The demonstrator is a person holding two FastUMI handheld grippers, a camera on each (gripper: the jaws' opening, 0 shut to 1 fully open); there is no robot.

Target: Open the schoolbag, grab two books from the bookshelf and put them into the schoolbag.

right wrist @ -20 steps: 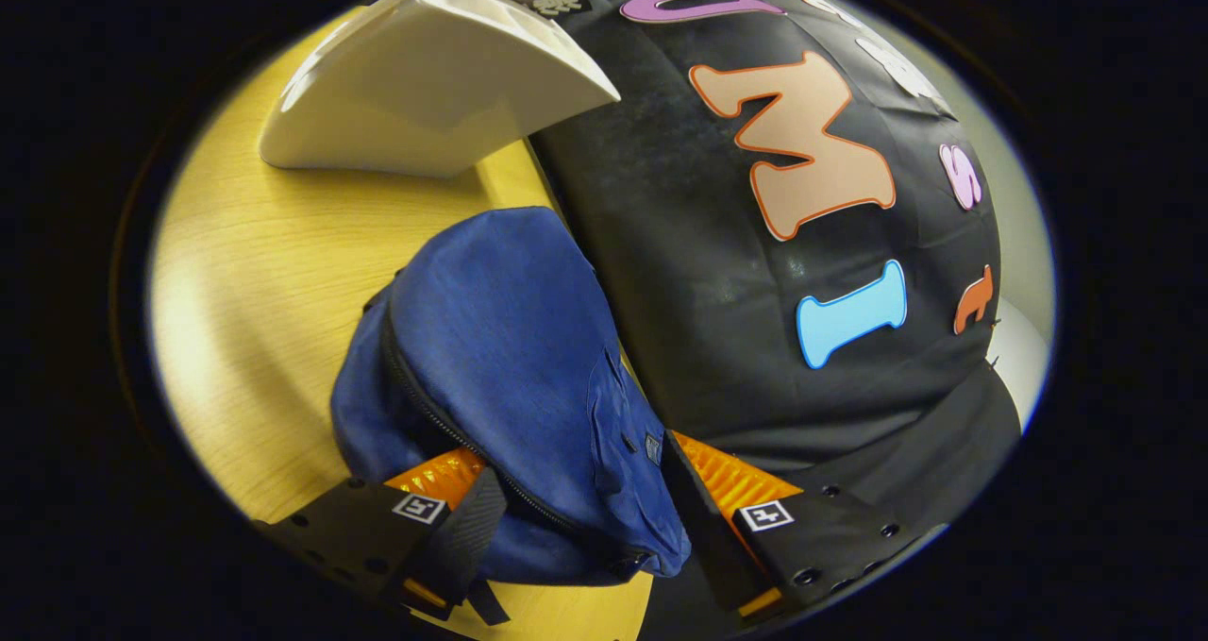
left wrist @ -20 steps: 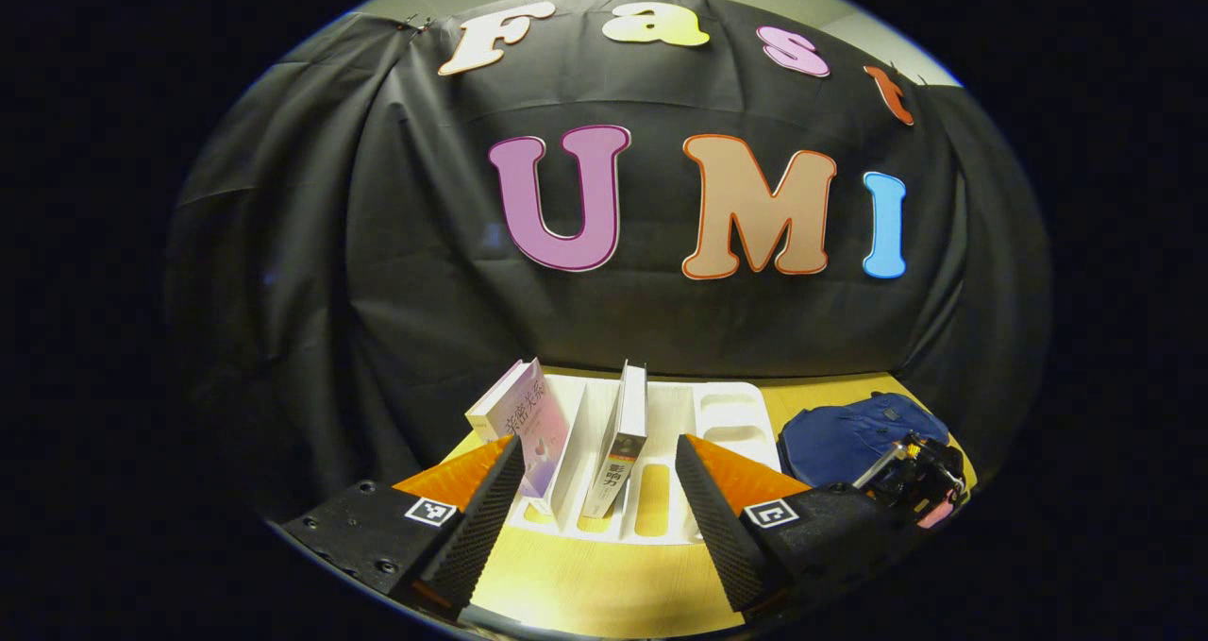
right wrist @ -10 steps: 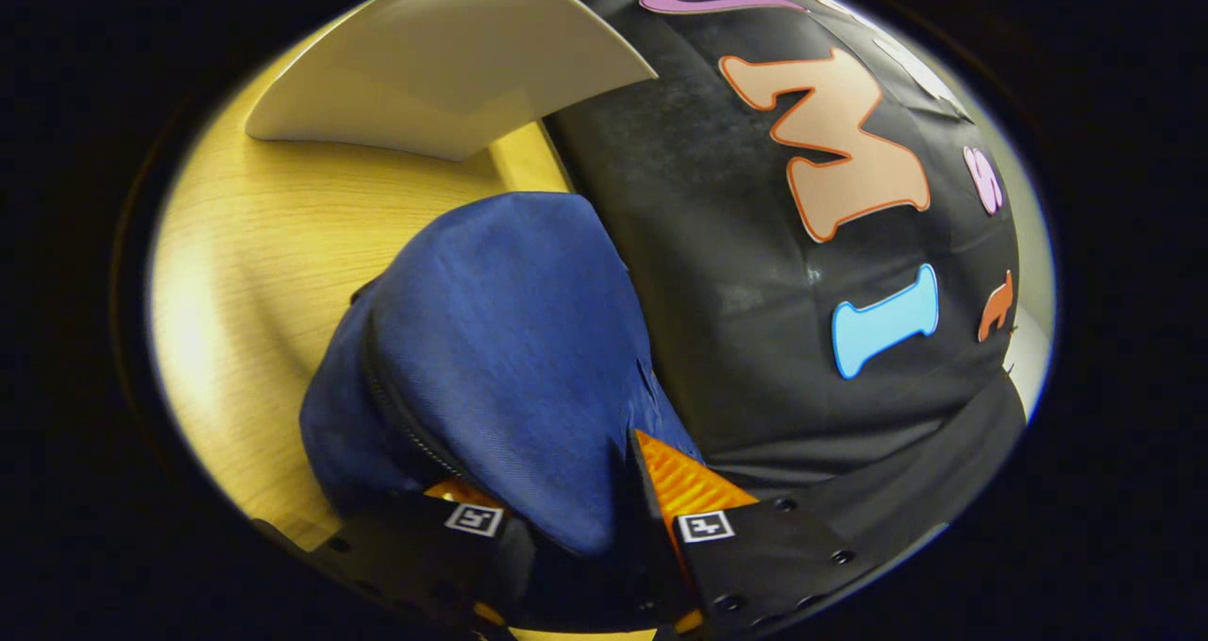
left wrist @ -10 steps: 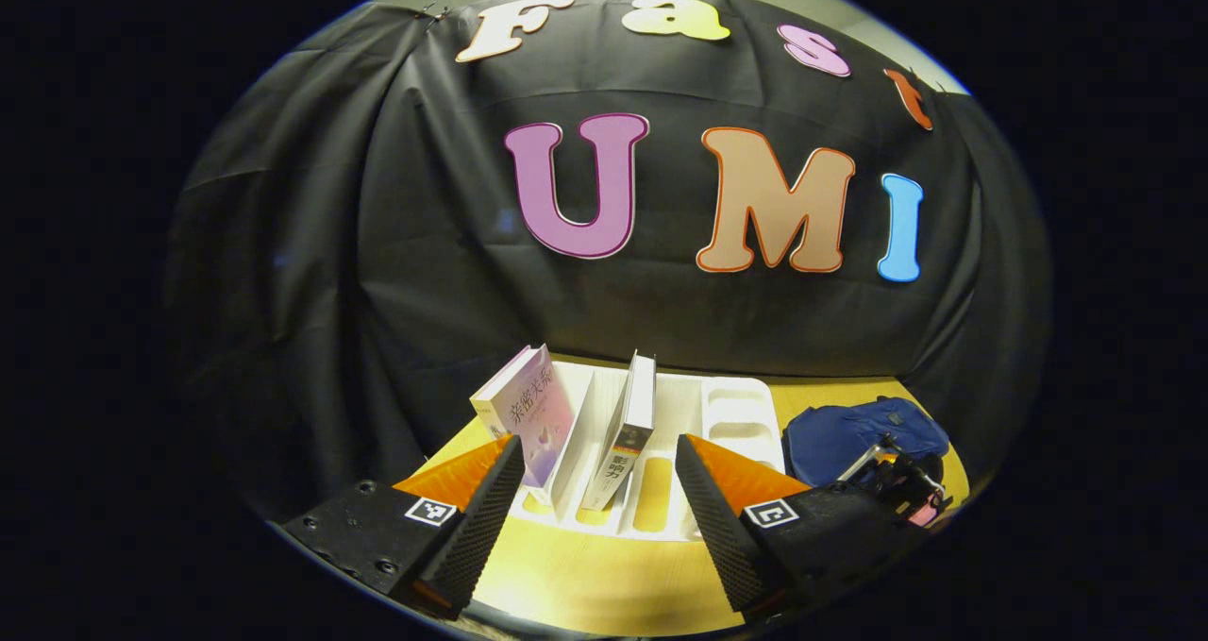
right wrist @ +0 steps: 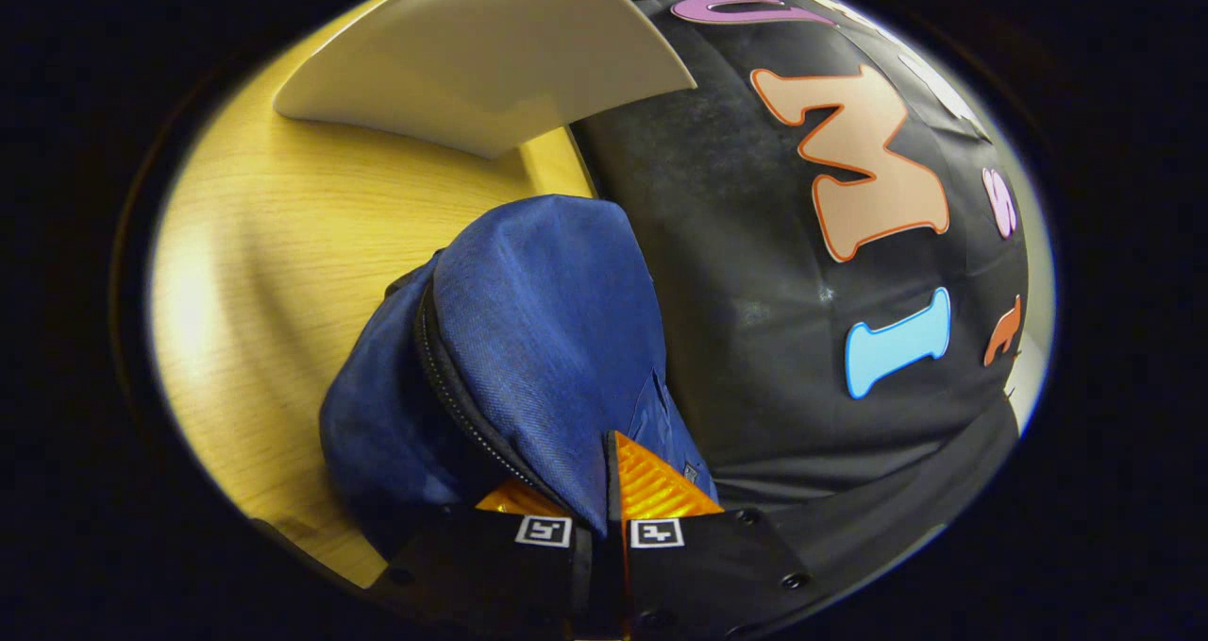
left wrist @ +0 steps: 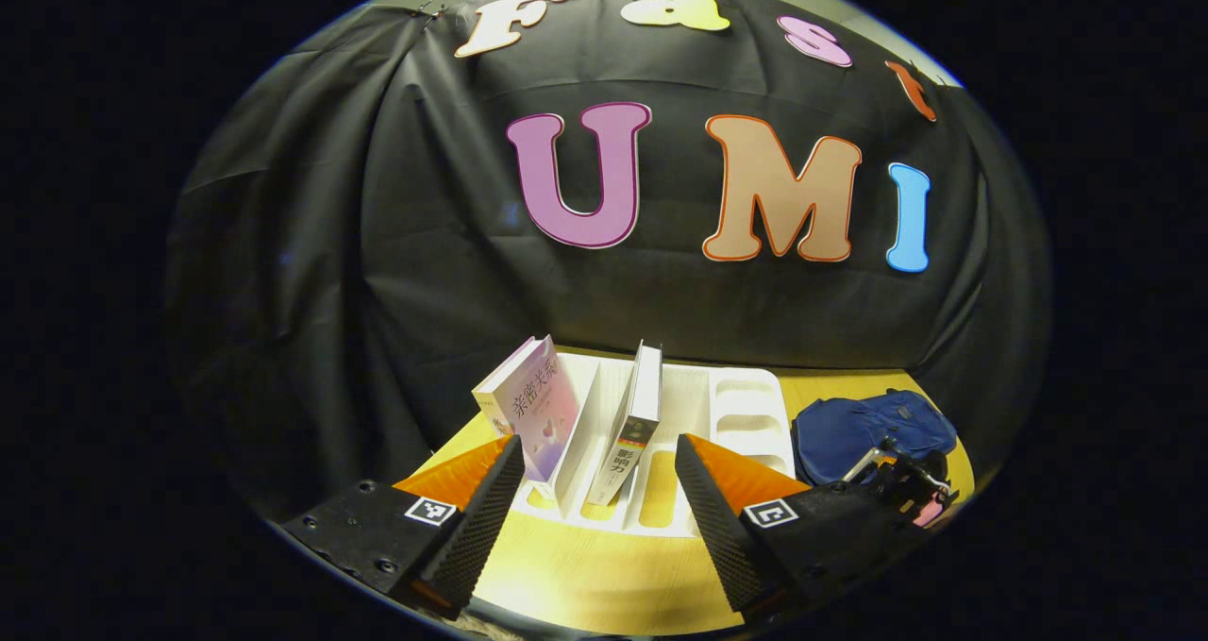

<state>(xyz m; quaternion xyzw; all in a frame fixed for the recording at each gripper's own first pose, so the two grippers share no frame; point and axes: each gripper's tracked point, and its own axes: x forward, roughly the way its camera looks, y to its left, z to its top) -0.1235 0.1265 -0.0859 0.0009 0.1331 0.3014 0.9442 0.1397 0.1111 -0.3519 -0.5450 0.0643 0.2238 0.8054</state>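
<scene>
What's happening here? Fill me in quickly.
A person works two handheld grippers at a wooden table. The right gripper has pinched the blue schoolbag at its zipper edge. The left gripper hangs open before the white bookshelf, where both books stand.

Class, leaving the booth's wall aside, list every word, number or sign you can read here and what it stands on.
"亲密关系": cover of the pink book, leaning in the white bookshelf.
"影响力": spine of the white book in the next slot.
Smaller print on both books: too small to read.
Square markers on the left hand-held gripper and right hand-held gripper: patterns, no words.
</scene>
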